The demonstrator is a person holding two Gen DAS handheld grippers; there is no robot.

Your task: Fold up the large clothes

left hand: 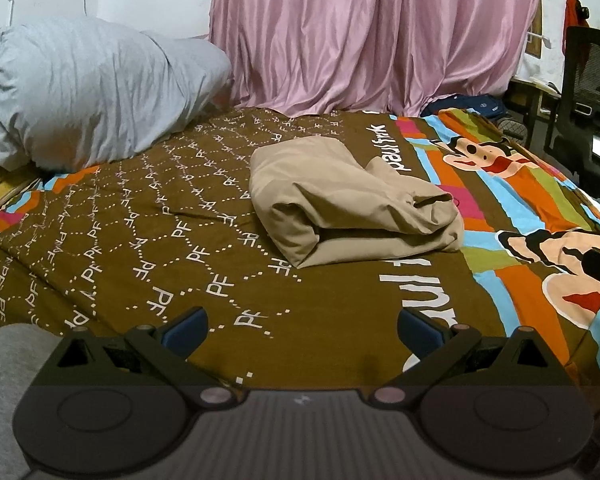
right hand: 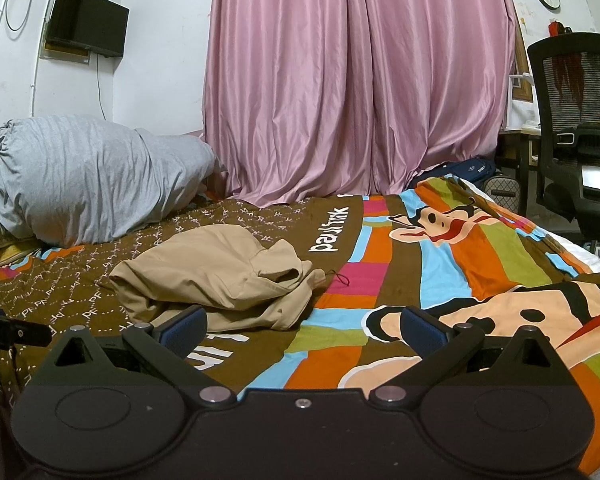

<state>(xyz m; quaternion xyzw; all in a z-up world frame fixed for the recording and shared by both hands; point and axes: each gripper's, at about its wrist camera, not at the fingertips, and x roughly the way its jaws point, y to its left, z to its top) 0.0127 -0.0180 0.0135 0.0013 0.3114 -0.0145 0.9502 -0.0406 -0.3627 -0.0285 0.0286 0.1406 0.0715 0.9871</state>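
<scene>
One beige garment (left hand: 352,204) lies bundled in a loose fold on the bed (left hand: 148,240), near its middle, ahead of both grippers. It looks soft, light and limp, so it would sag unless pinched at an edge or corner, probably the near folded rim. Left gripper (left hand: 302,330) and right gripper (right hand: 304,326): jaws wide apart, both empty.

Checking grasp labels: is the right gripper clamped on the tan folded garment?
No: the right gripper is open and empty, short of the tan folded garment on the bedspread.
</scene>
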